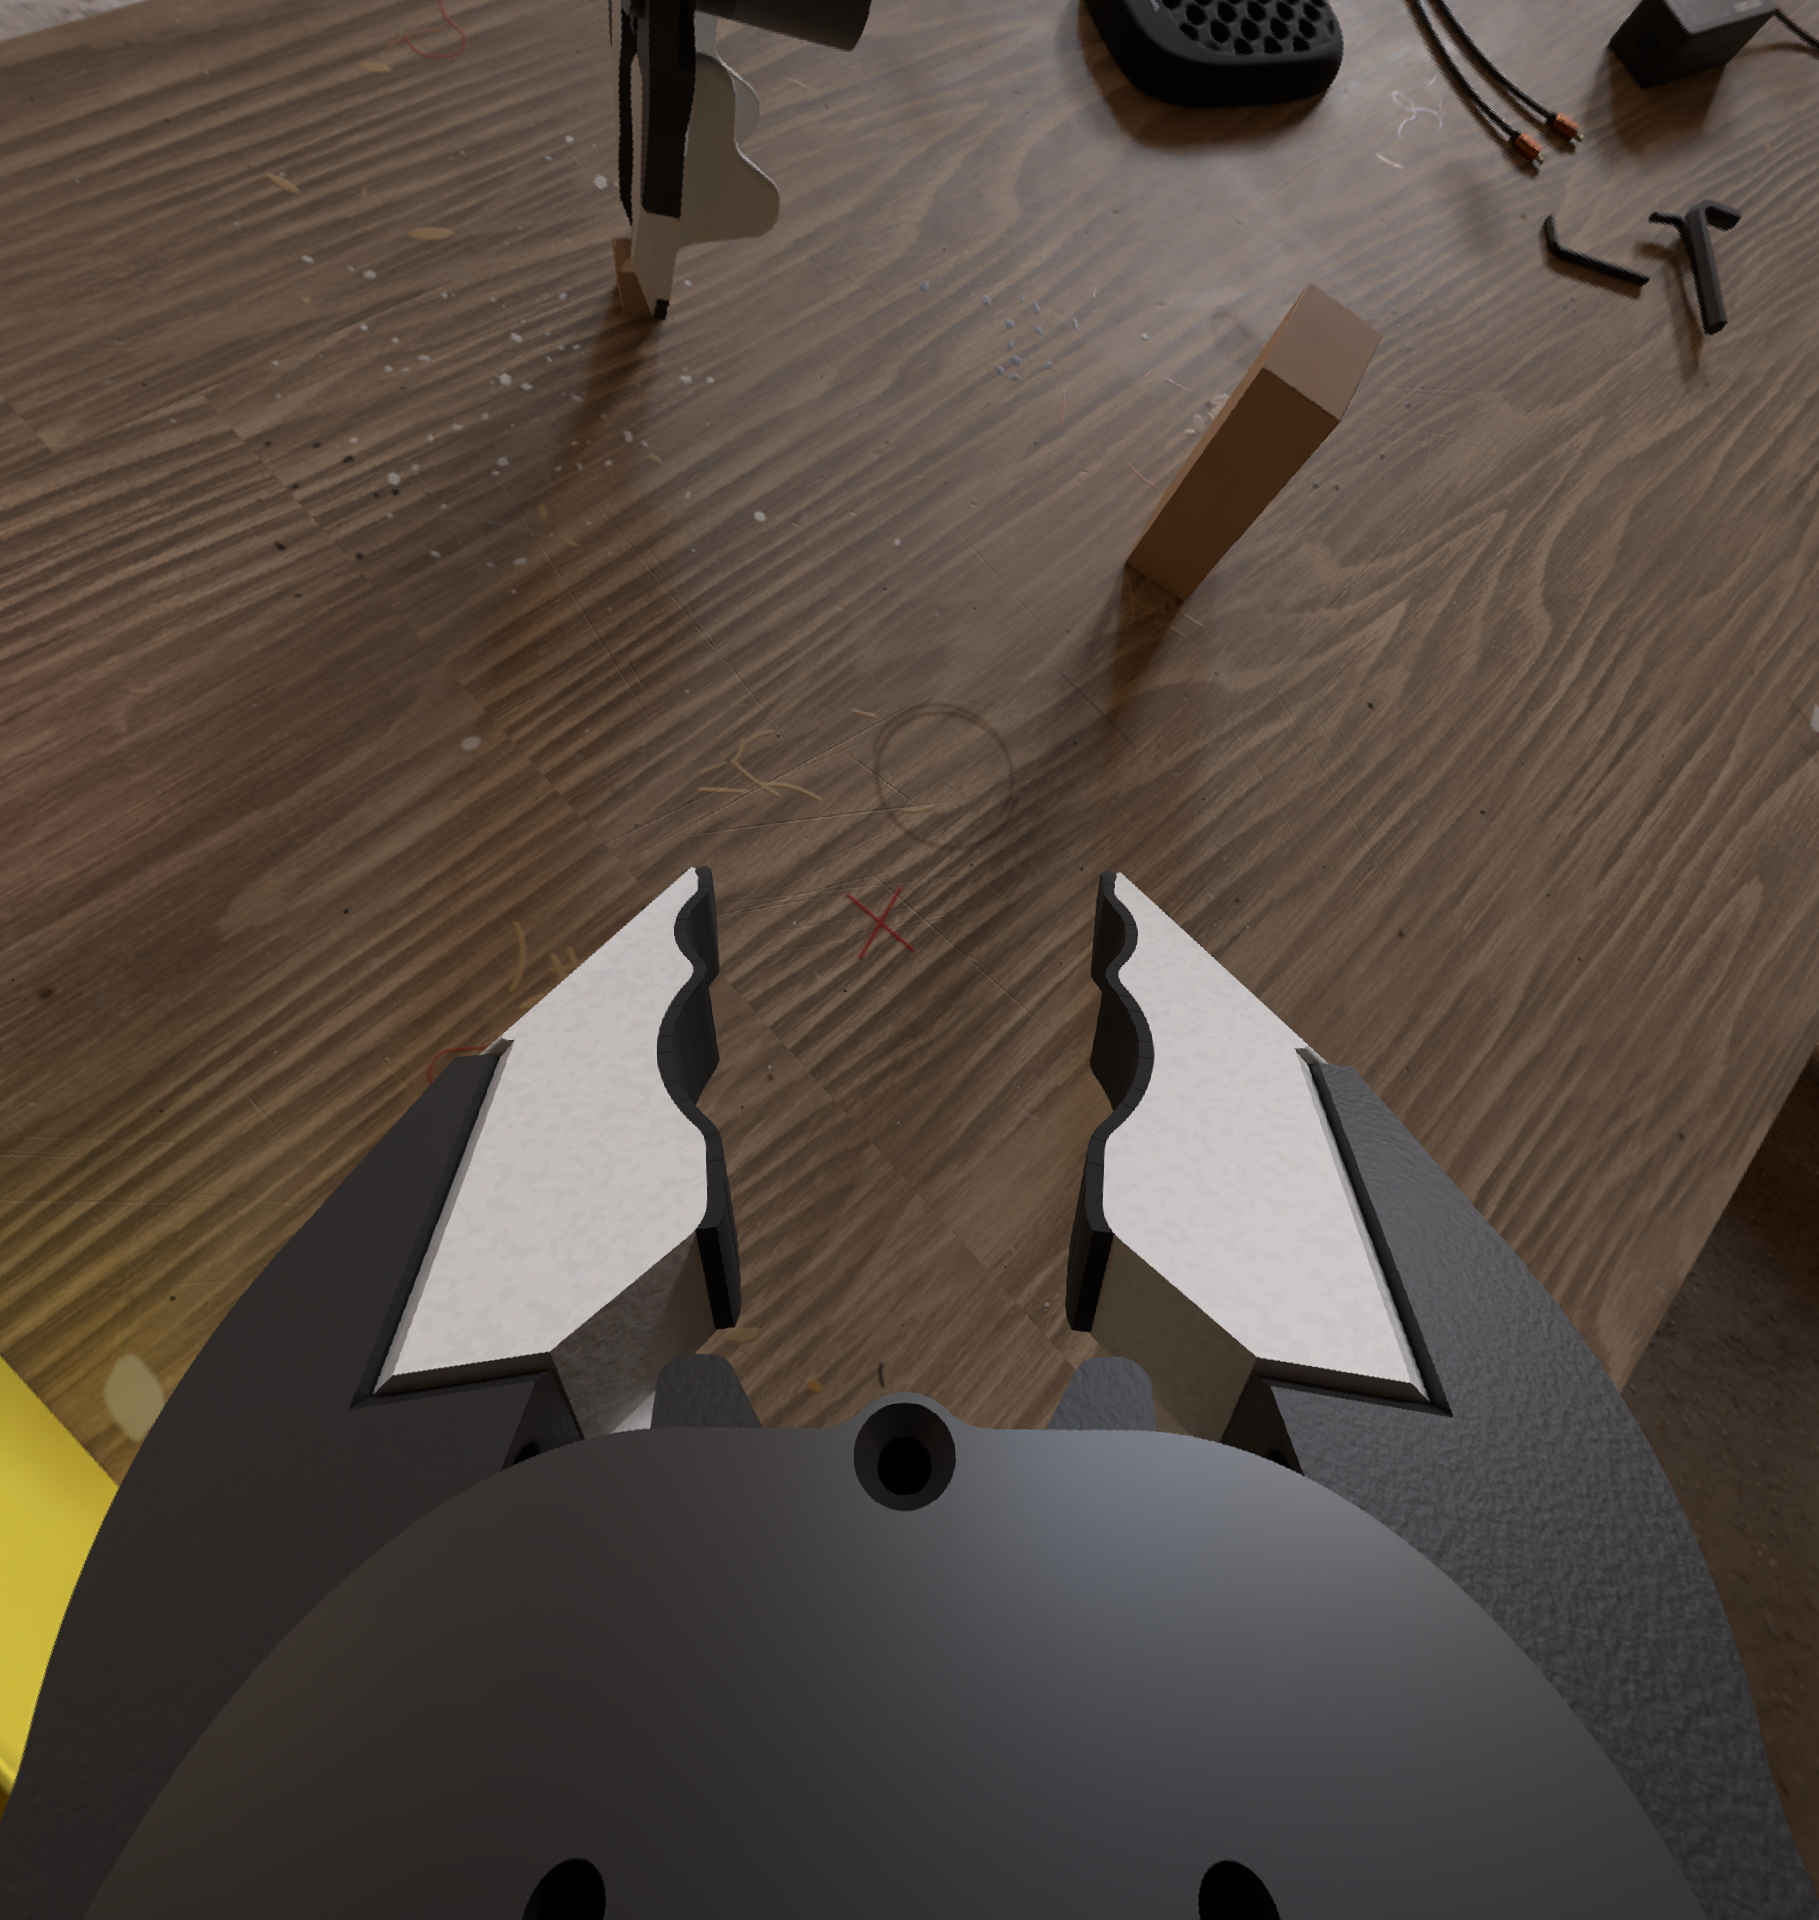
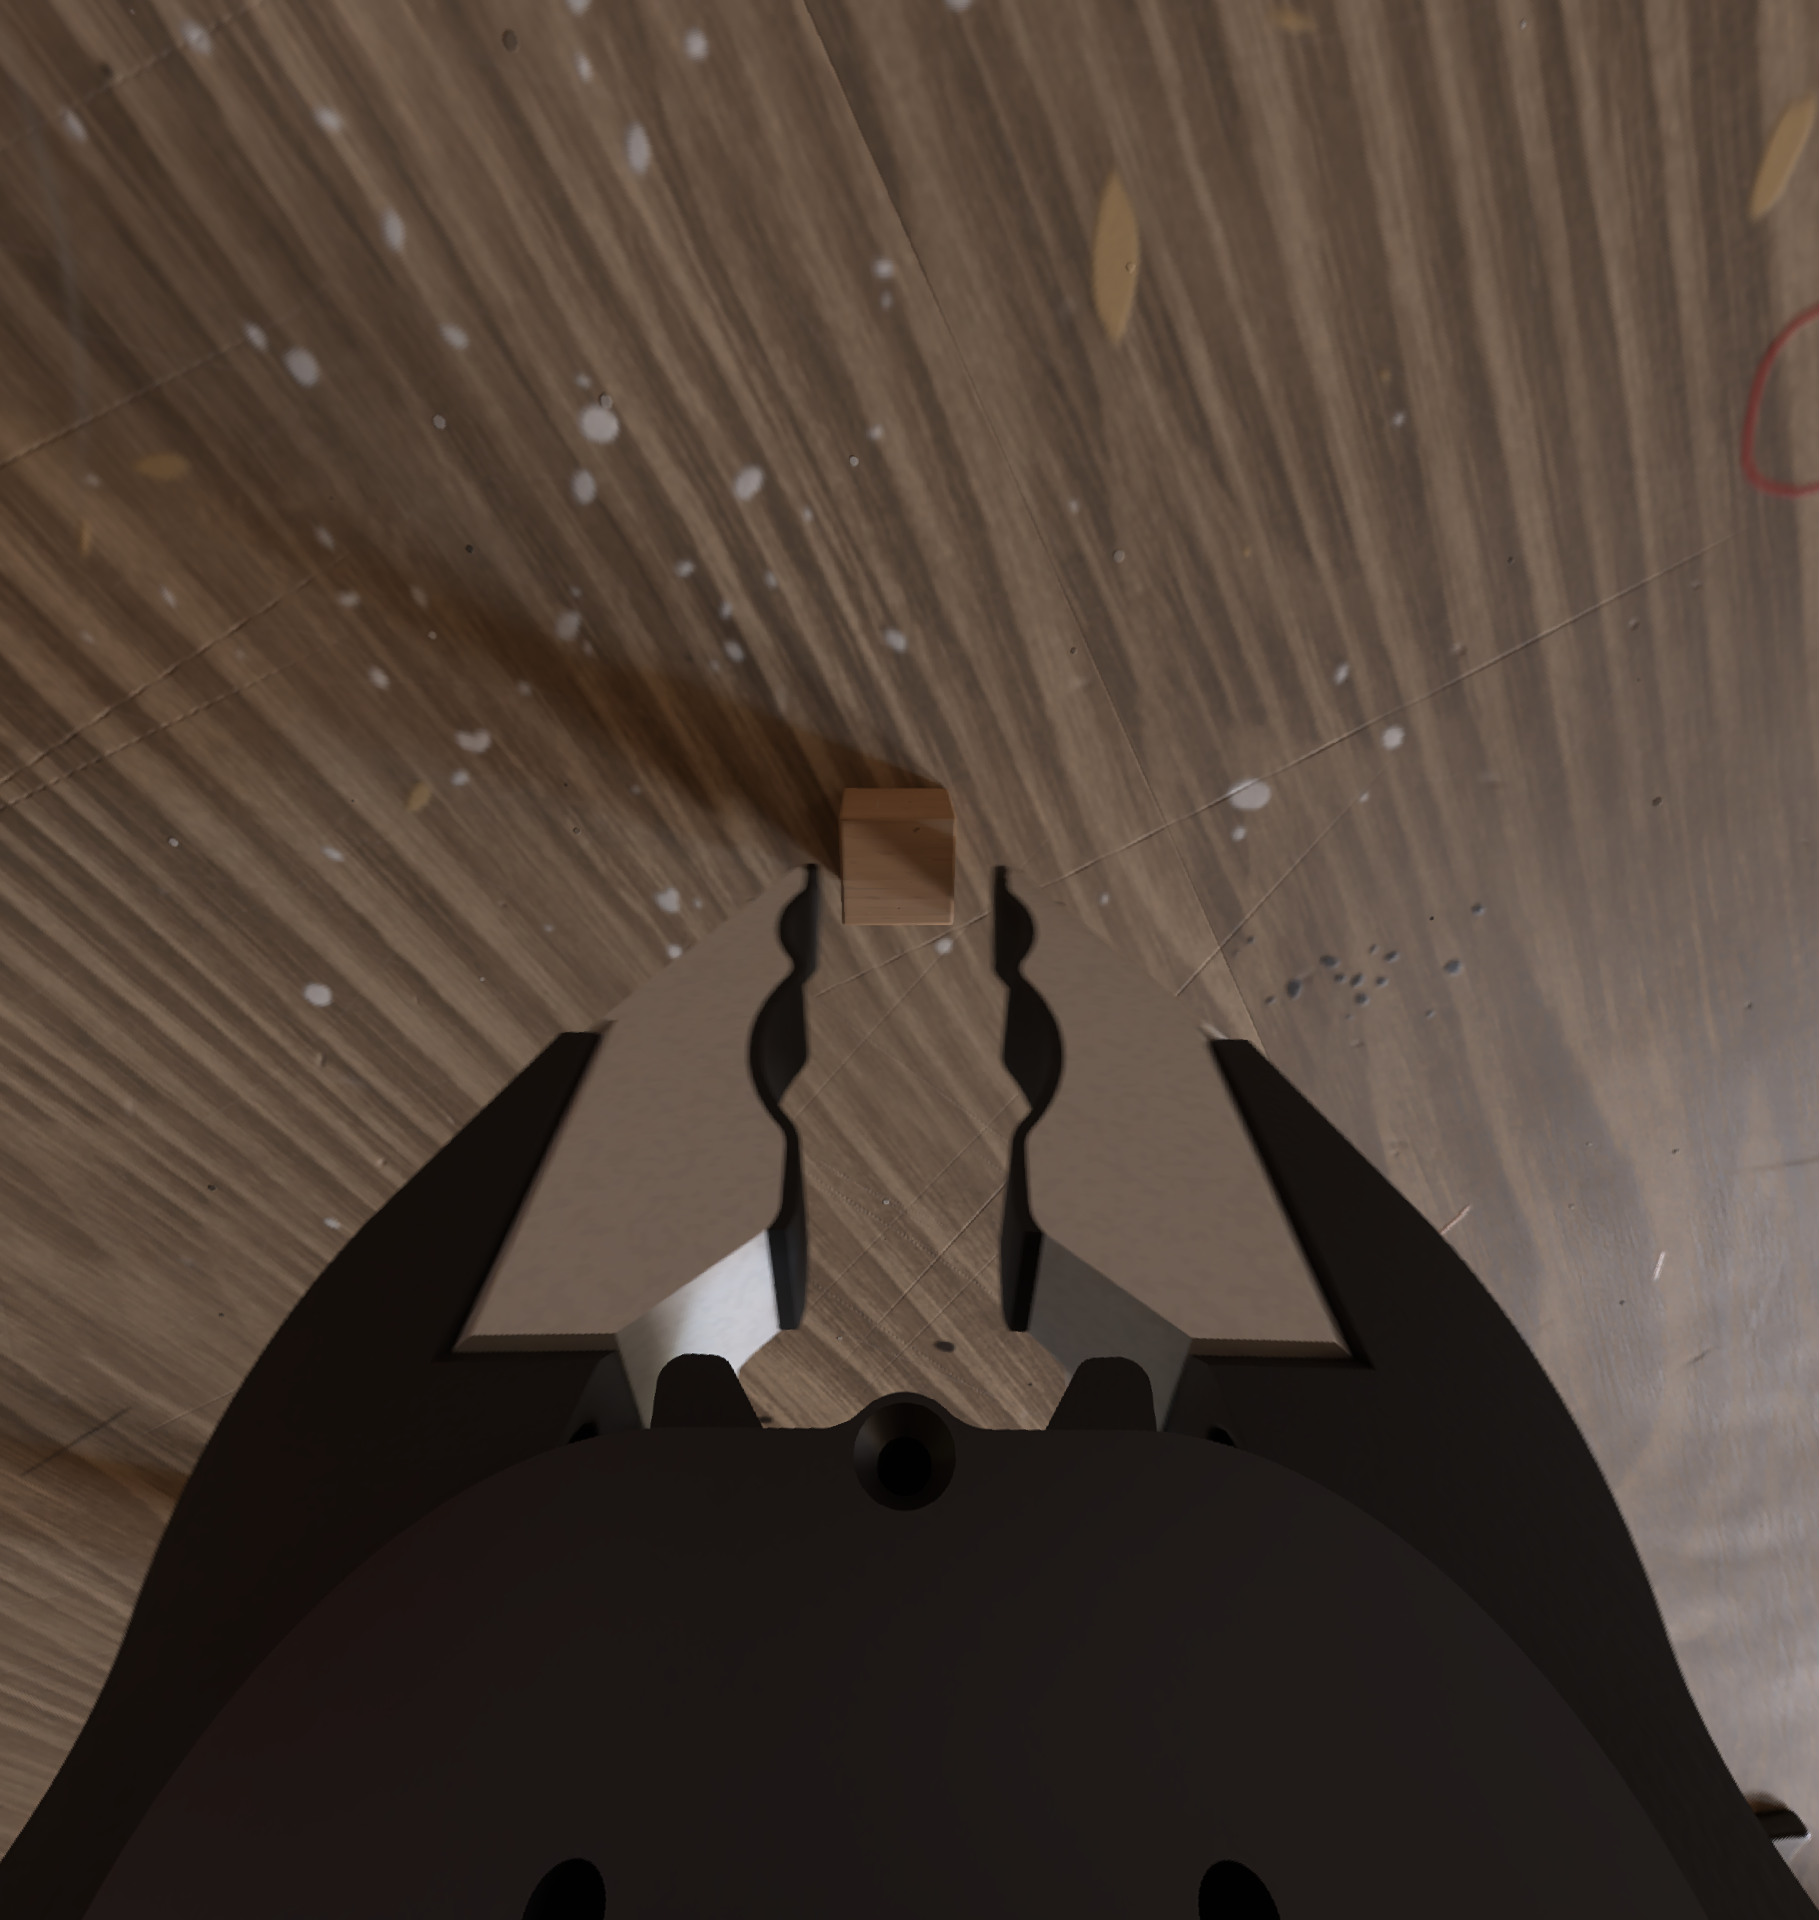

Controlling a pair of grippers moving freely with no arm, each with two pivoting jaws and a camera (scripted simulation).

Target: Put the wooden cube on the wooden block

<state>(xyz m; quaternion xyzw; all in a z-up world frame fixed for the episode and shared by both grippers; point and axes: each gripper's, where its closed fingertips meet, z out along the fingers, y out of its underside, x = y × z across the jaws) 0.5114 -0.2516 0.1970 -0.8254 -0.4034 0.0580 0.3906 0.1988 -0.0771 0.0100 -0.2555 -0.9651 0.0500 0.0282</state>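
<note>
The small wooden cube (image 2: pixel 897 868) rests on the wooden table. My right gripper (image 2: pixel 904 878) points down at it, open, with a fingertip on each side of the cube and a thin gap at each side. In the left wrist view the right gripper (image 1: pixel 656 281) shows far off at the upper left, with the cube (image 1: pixel 630 286) peeking out at its tips. The wooden block (image 1: pixel 1258 447), a tall tan bar, stands upright to the right of it. My left gripper (image 1: pixel 905 883) is open and empty, above the table well short of the block.
At the table's far right lie a black perforated object (image 1: pixel 1211 42), cables (image 1: pixel 1487 94), a black box (image 1: pixel 1694 31) and hex keys (image 1: pixel 1596 255). The table edge (image 1: pixel 1715 1195) runs down the right. A yellow object (image 1: pixel 1 1507) sits at lower left. A red rubber band (image 2: pixel 1798 416) lies nearby.
</note>
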